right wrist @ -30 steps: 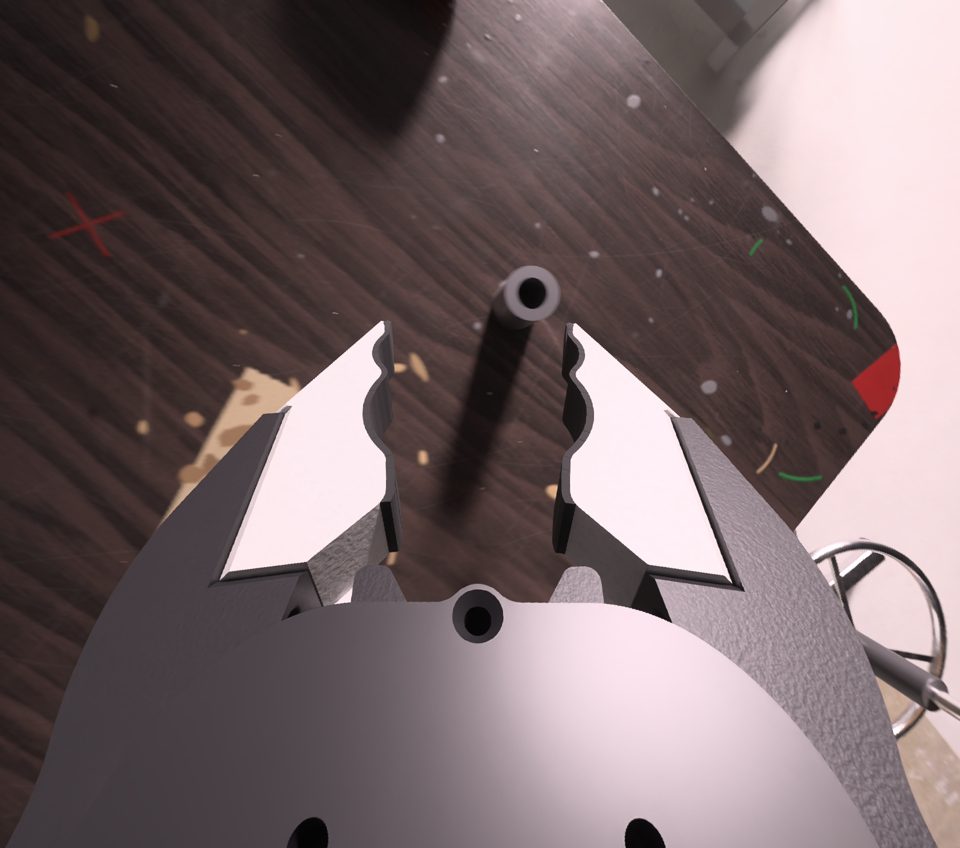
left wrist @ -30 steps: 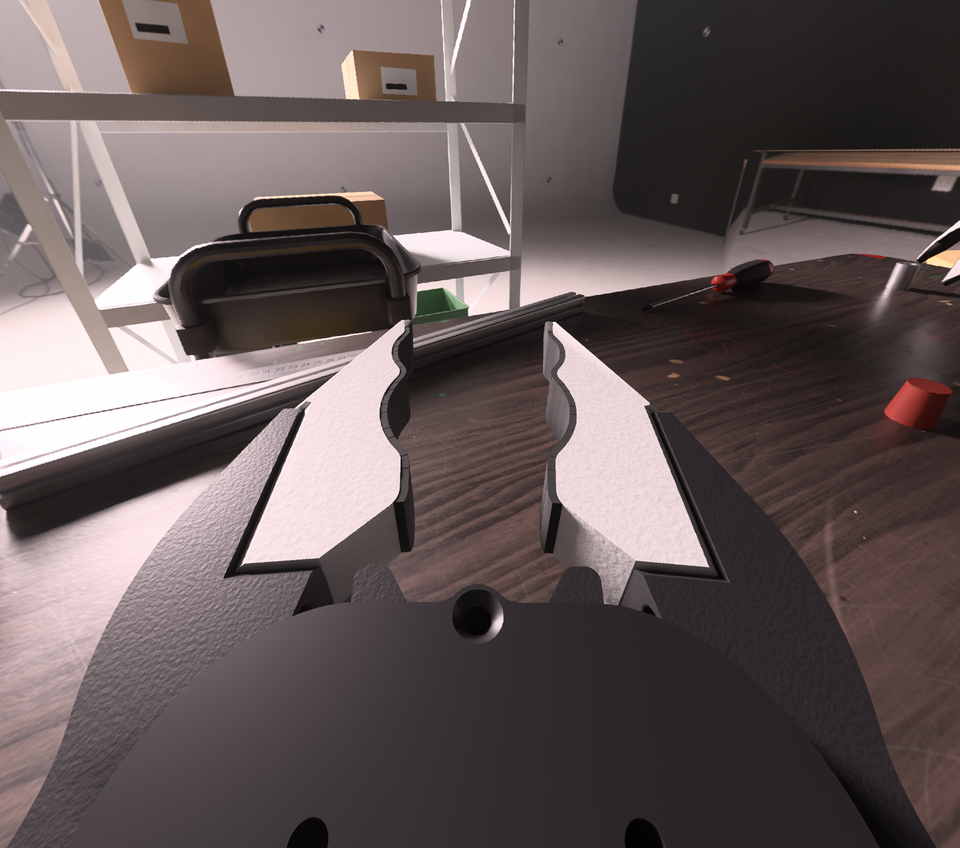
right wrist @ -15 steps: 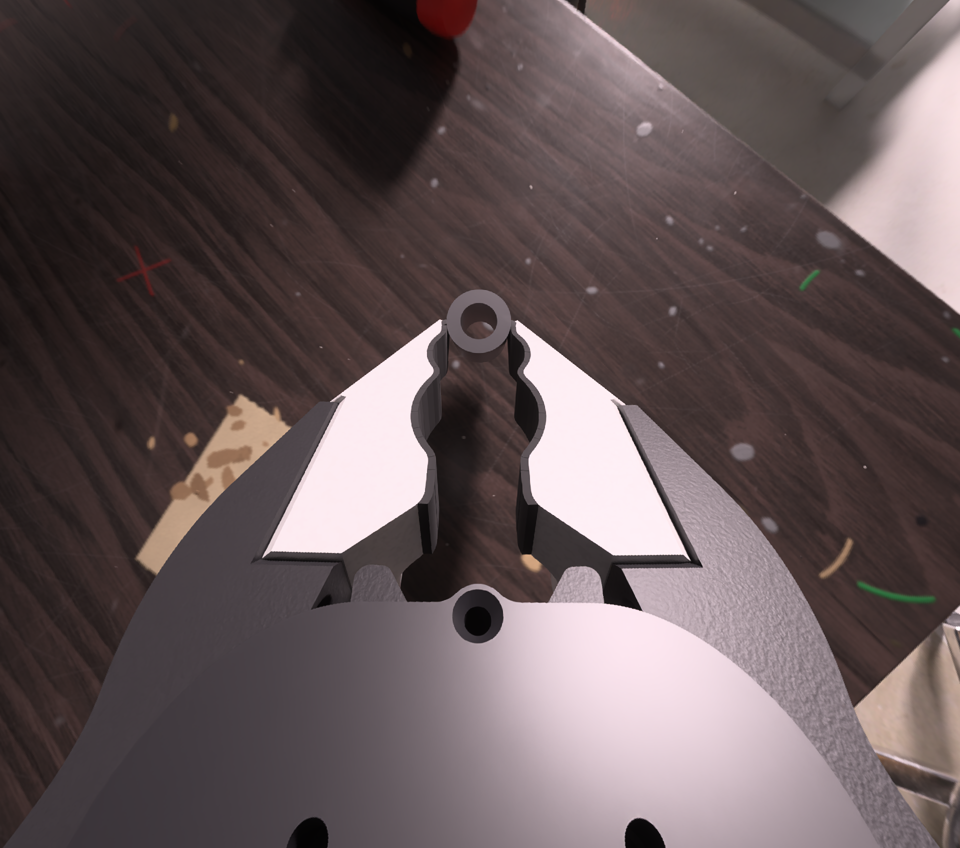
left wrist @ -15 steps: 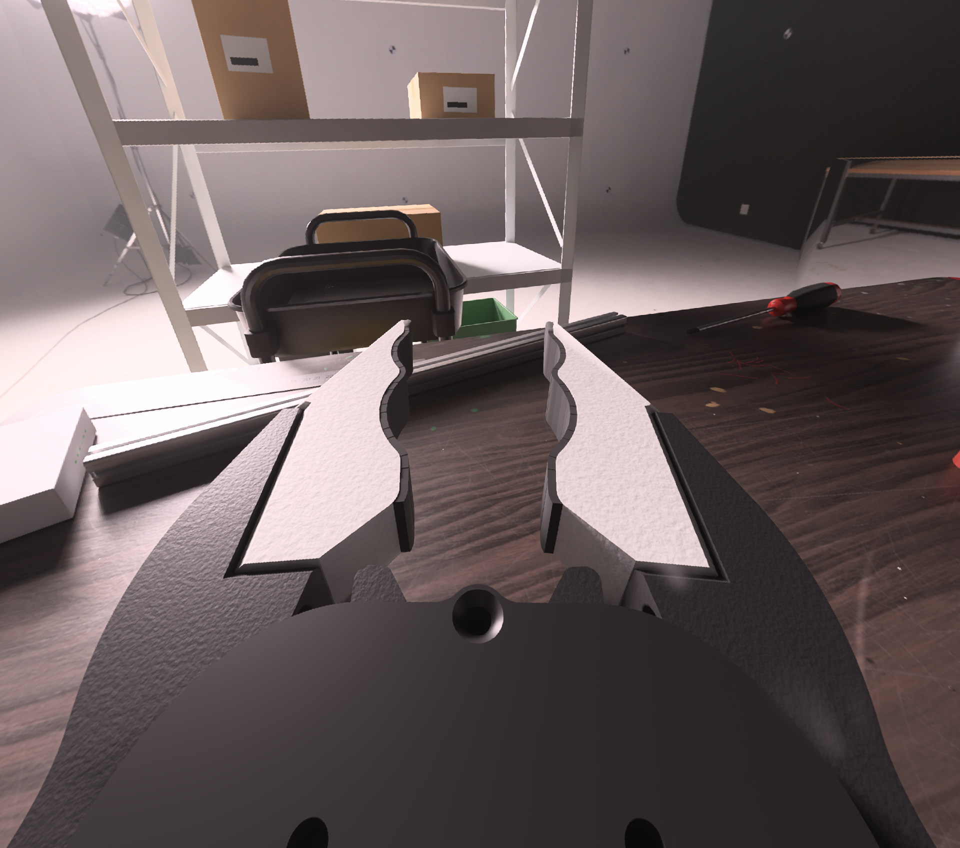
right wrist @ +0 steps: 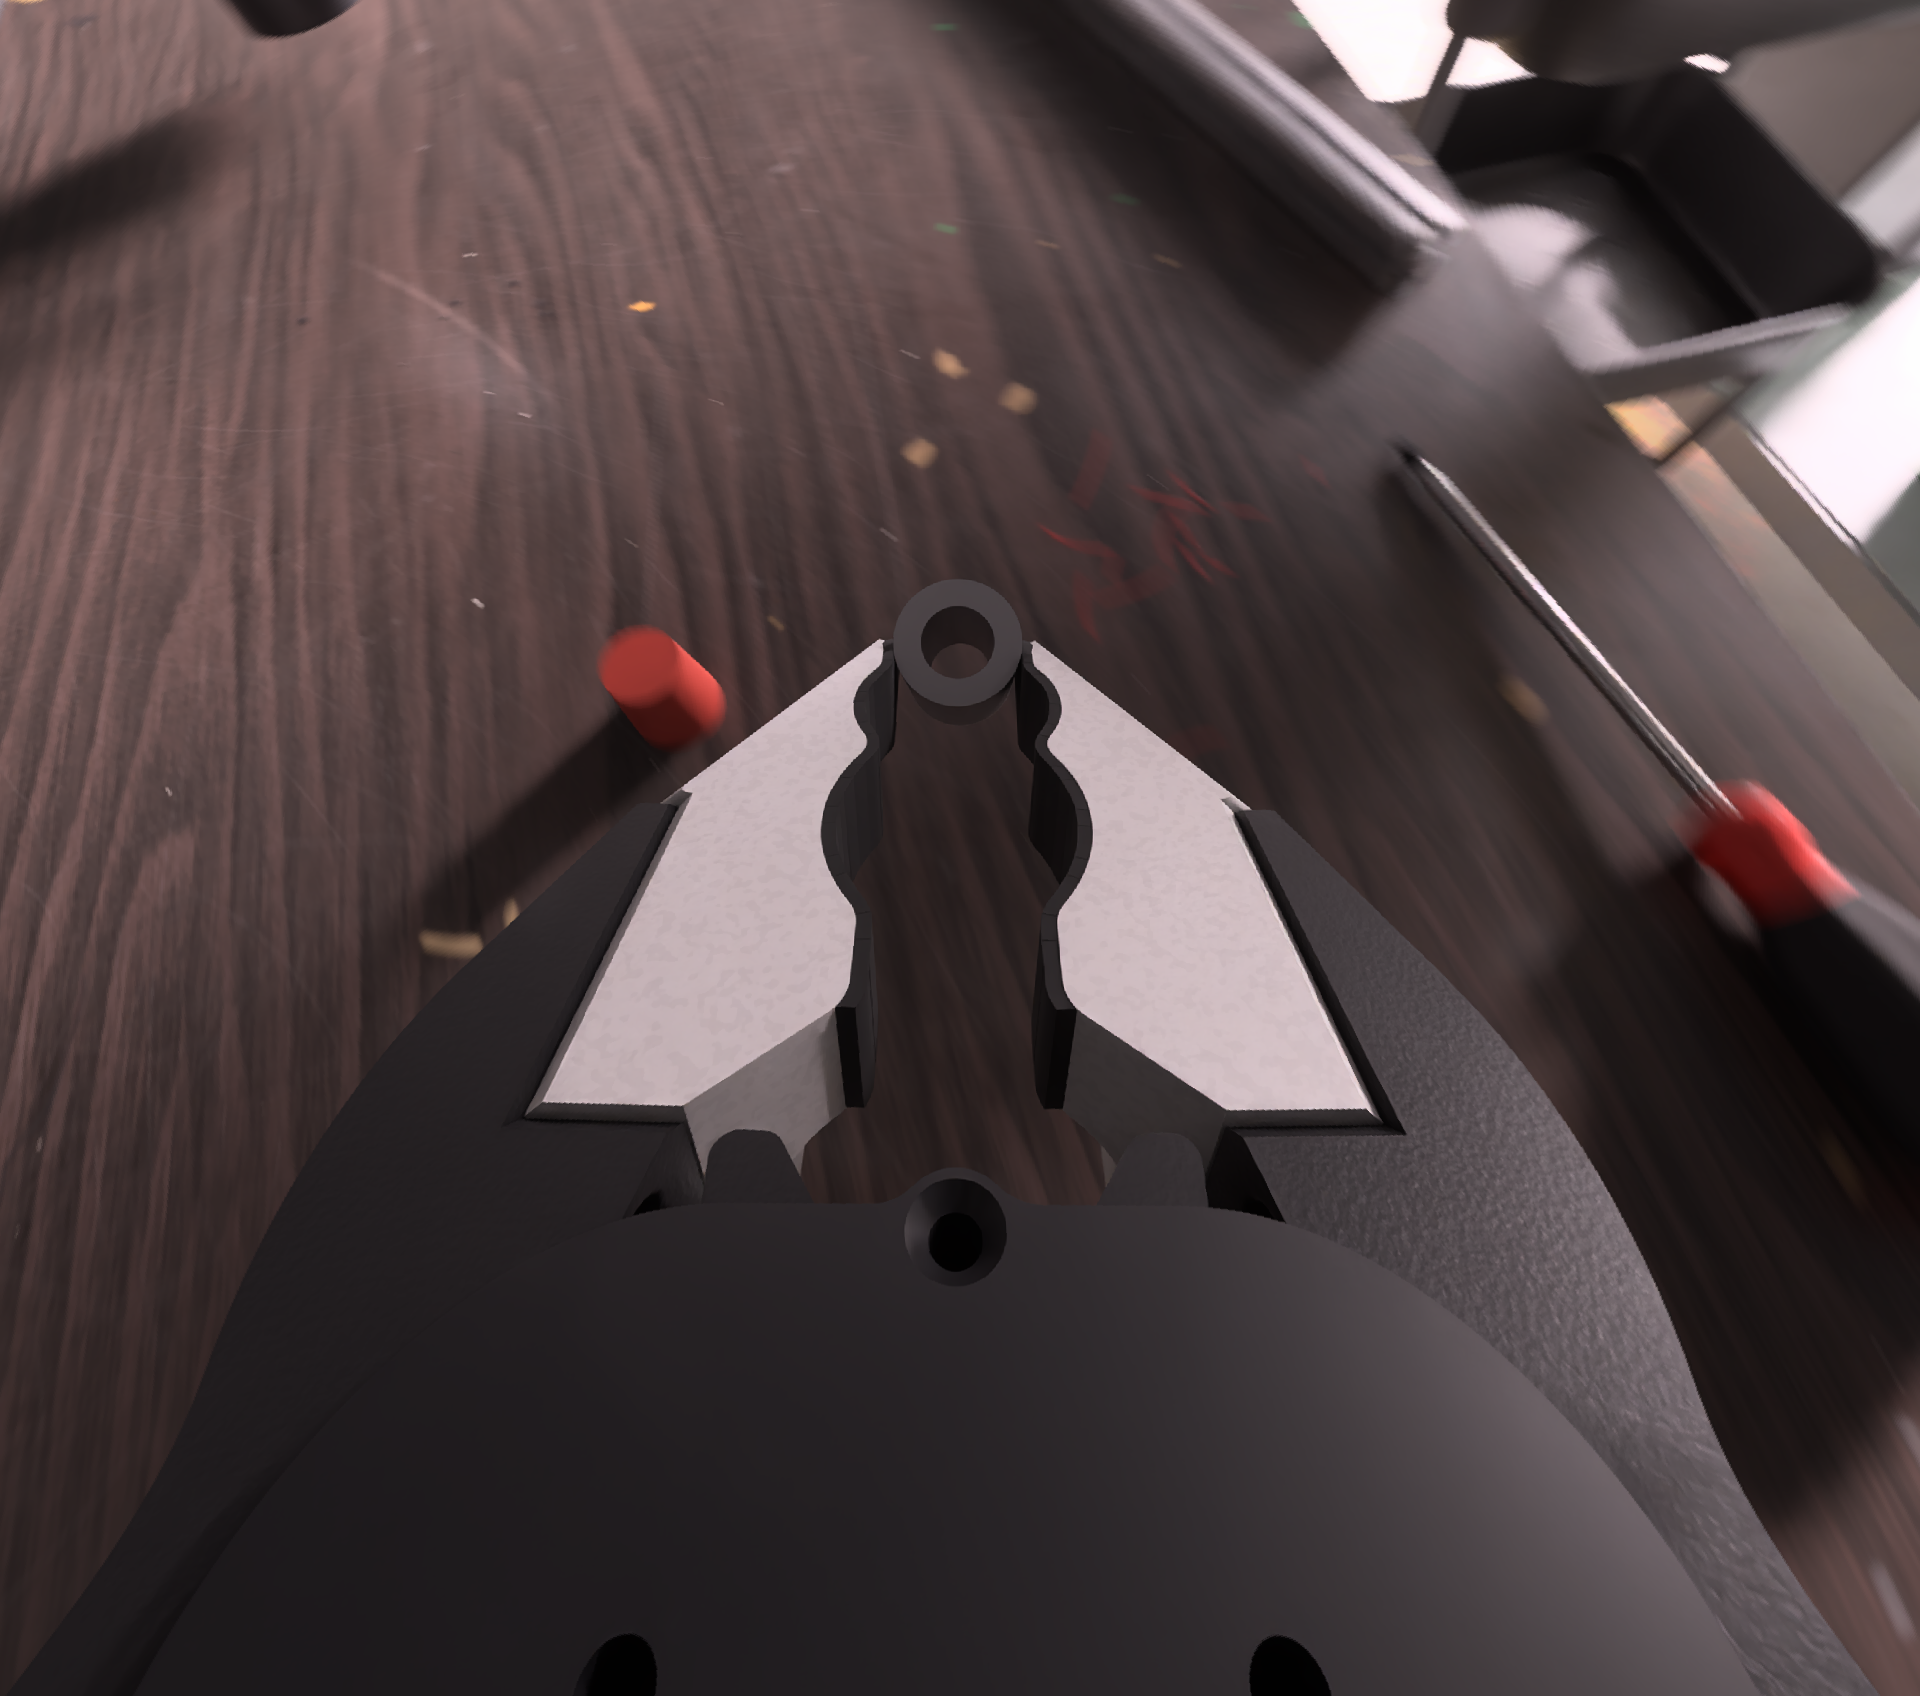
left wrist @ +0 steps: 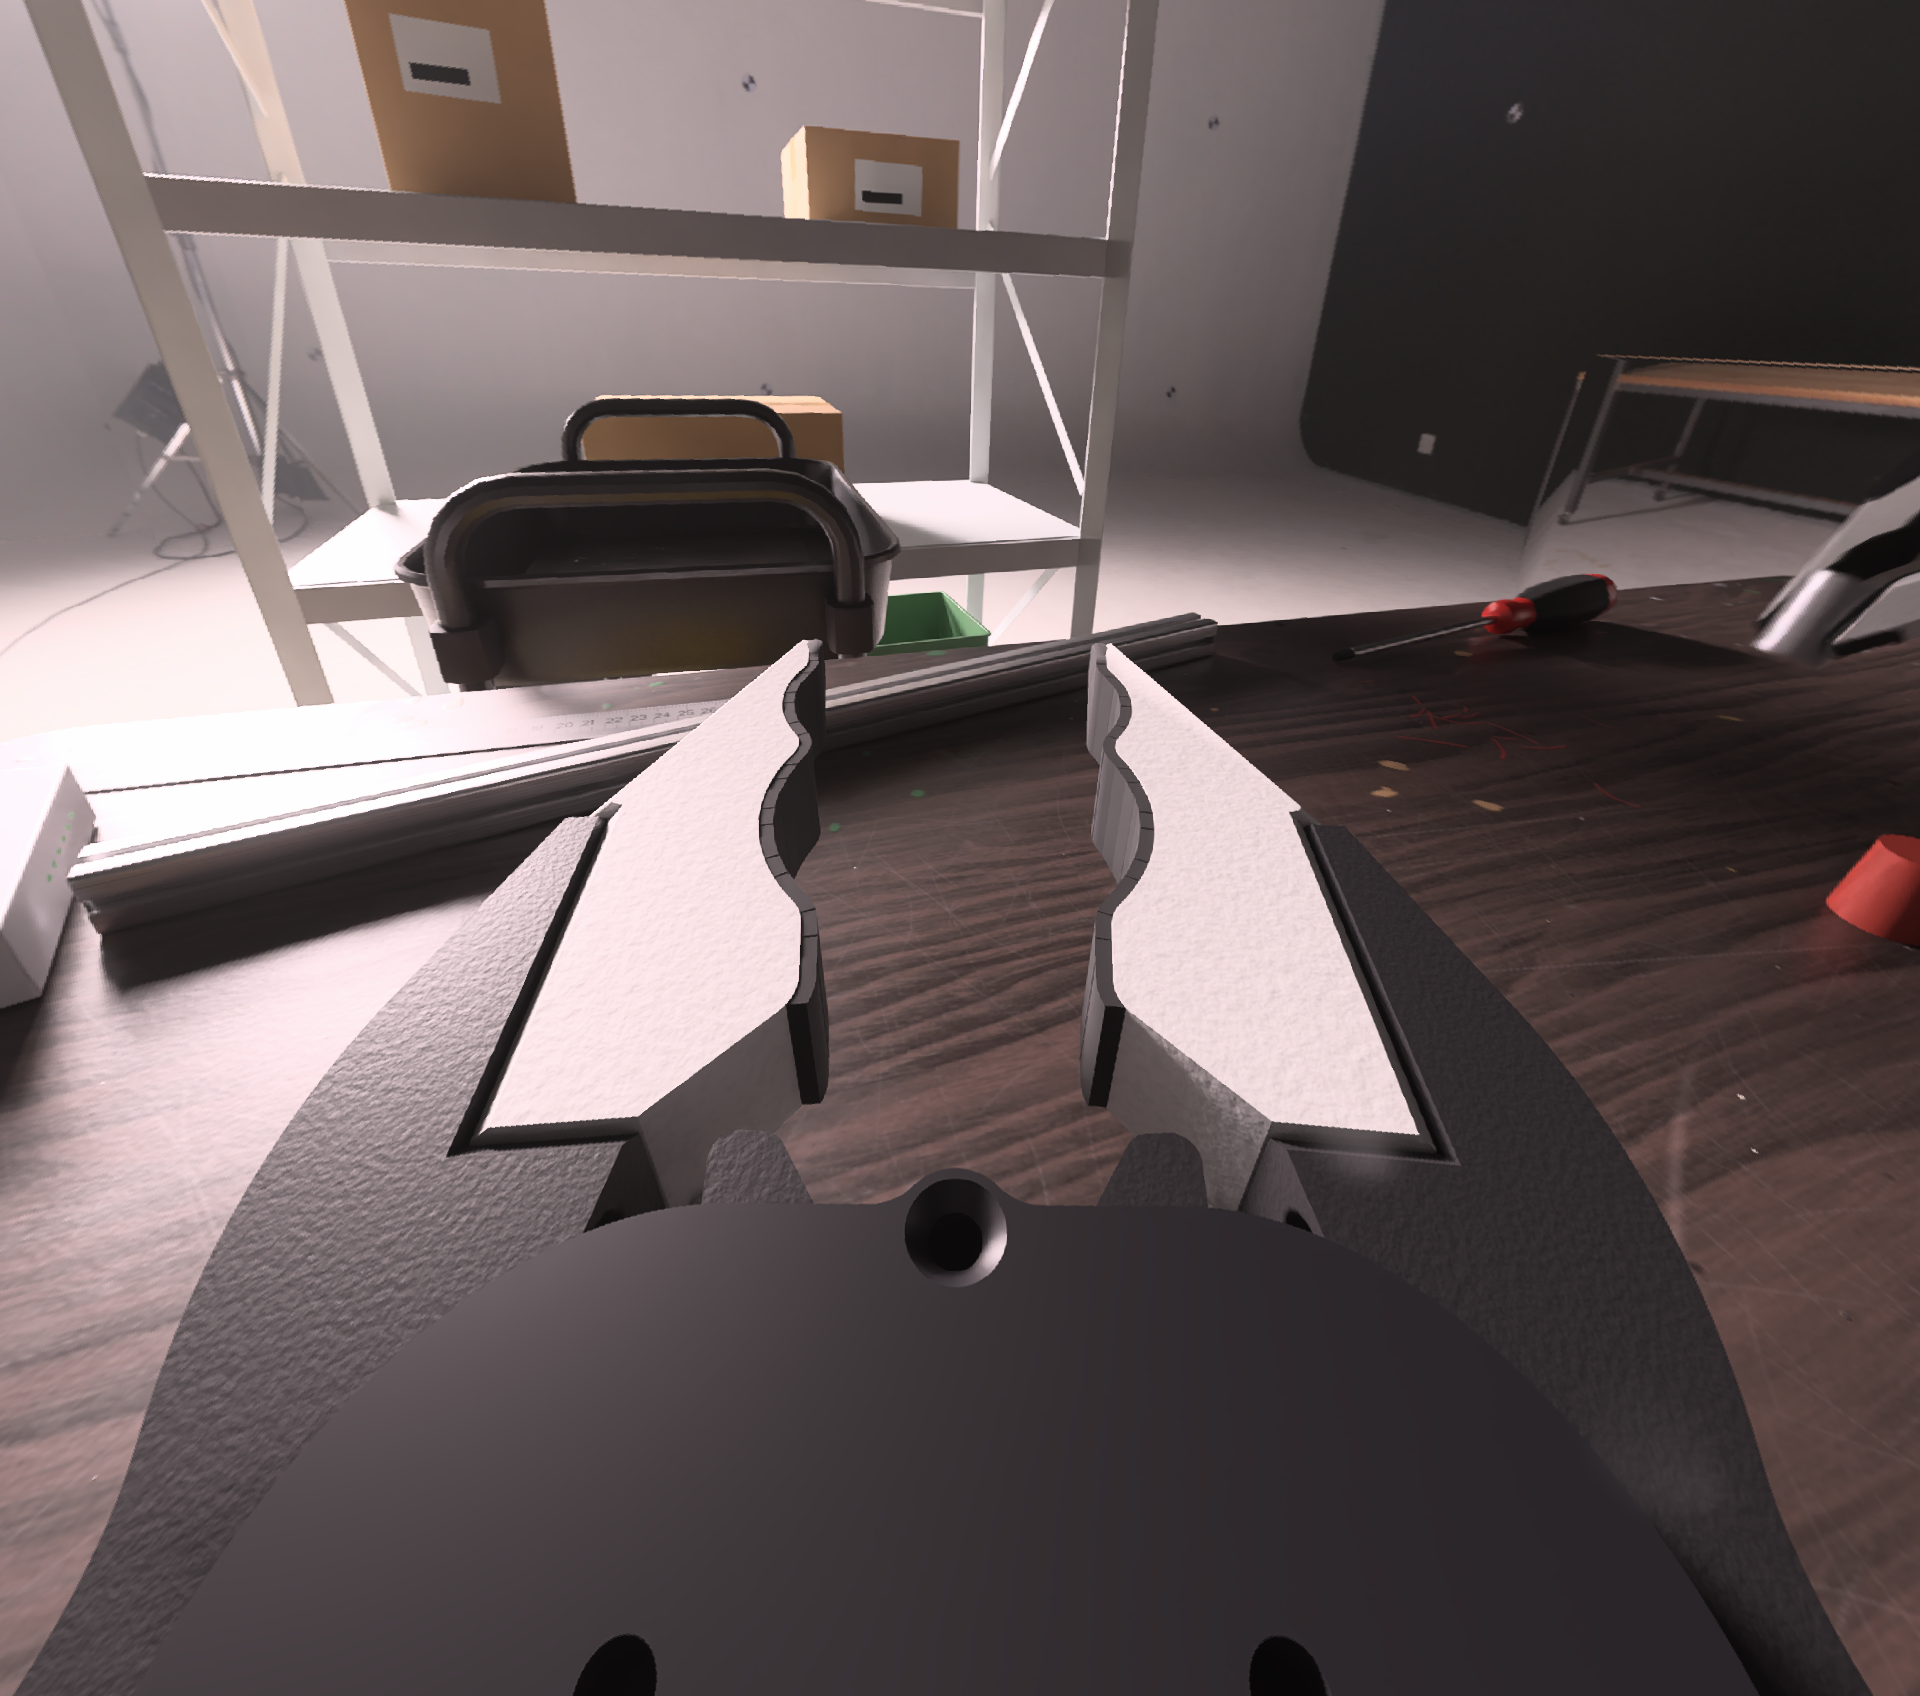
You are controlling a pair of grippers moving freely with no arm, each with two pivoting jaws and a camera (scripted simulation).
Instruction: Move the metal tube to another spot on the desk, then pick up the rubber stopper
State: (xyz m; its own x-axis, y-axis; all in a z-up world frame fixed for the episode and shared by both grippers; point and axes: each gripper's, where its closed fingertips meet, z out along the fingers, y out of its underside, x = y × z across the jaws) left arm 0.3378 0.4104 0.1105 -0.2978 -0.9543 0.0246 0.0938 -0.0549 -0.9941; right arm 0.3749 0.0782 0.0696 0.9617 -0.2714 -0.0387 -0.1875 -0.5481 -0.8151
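Since half a second ago the right claw (right wrist: 958, 678) has swung round while clamped on the metal tube (right wrist: 956, 654), so that its view now runs along the dark wood desk (right wrist: 312, 607) rather than down at the desk corner, and the scene around it is smeared with motion blur. Its two white fingers (right wrist: 727, 898) are drawn in on the tube at their very tips, the tube seen end-on as a dark ring with a round bore, pinched in the foremost notch and clear of the desk beneath. Just left of the fingertips and farther along the desk lies the red rubber stopper (right wrist: 662, 699), on its side and apart from the claw. To the right, the red-and-black screwdriver (right wrist: 1756, 857) lies near the desk's edge. In the left wrist view the left claw (left wrist: 956, 680) holds nothing, its fingers standing well apart above bare wood. From there the rubber stopper (left wrist: 1878, 886) sits at the far right edge, well apart from the claw, with the screwdriver (left wrist: 1507, 616) farther back and the right claw (left wrist: 1839, 597) just beyond it. A long grey metal rail (left wrist: 416, 805) lies across the desk's far side, in front of a dark toolbox (left wrist: 644, 566) and white shelving (left wrist: 623, 233).
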